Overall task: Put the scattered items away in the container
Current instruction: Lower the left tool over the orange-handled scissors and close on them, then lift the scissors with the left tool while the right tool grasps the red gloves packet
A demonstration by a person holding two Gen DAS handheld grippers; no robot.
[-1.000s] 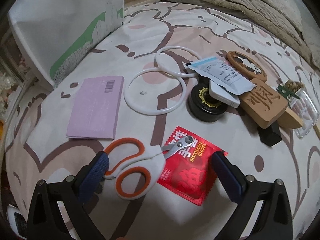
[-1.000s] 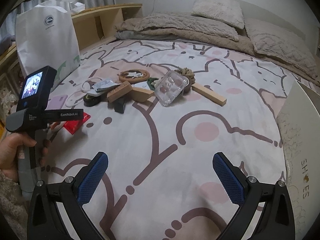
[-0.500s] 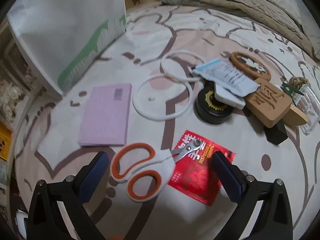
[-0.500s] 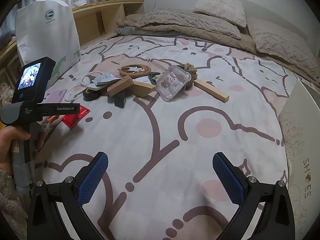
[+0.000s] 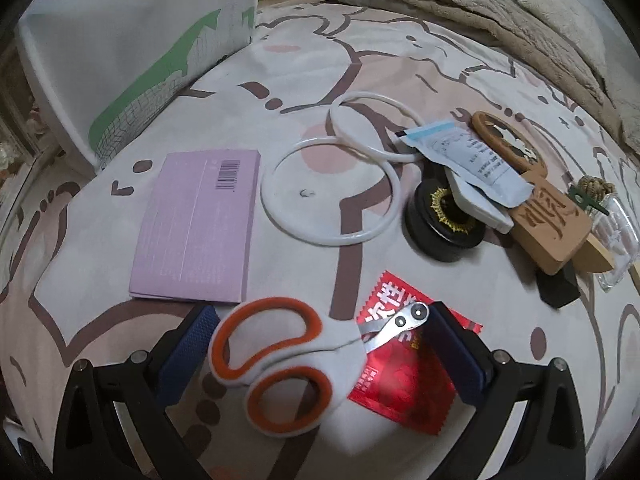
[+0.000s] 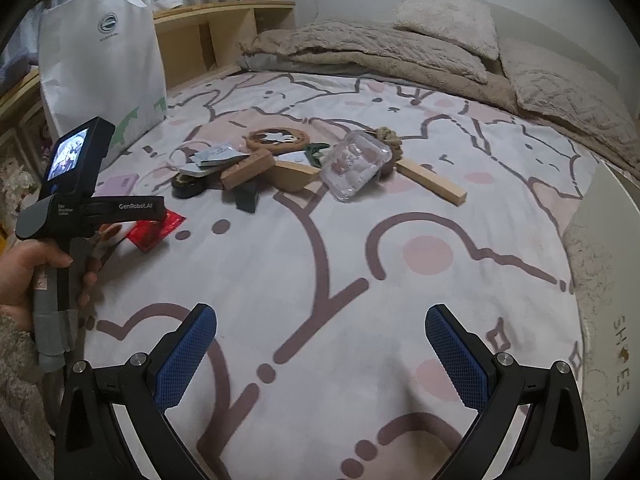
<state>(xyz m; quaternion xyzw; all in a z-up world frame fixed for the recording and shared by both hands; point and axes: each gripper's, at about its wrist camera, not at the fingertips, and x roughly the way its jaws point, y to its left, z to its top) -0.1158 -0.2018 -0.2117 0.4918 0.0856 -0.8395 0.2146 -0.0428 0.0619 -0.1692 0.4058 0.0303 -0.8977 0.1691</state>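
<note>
White scissors with orange handles point(image 5: 280, 360) lie on the bedsheet between the fingers of my left gripper point(image 5: 320, 348), which is open and lowered around them. The short blades rest on a red disposable-gloves packet point(image 5: 404, 372), beside the right fingertip point(image 5: 444, 332). Beyond lie a purple packet point(image 5: 196, 224), two white rings point(image 5: 332, 196), a black round tin point(image 5: 440, 220) and a carved wooden block point(image 5: 552, 224). My right gripper point(image 6: 320, 352) hangs open over bare sheet, holding nothing. A white shoe box point(image 6: 600, 280) sits at the right edge.
A white paper bag point(image 6: 100, 80) stands at the bed's left edge by a wooden shelf. A clear plastic box point(image 6: 356, 164) and a wooden stick point(image 6: 432, 182) lie mid-bed. Pillows and a blanket point(image 6: 360, 48) fill the far end. A hand point(image 6: 24, 276) holds the left gripper.
The left gripper has moved forward and down, so the scissors now lie between its fingers. The right gripper has drifted slightly forward and stays open.
</note>
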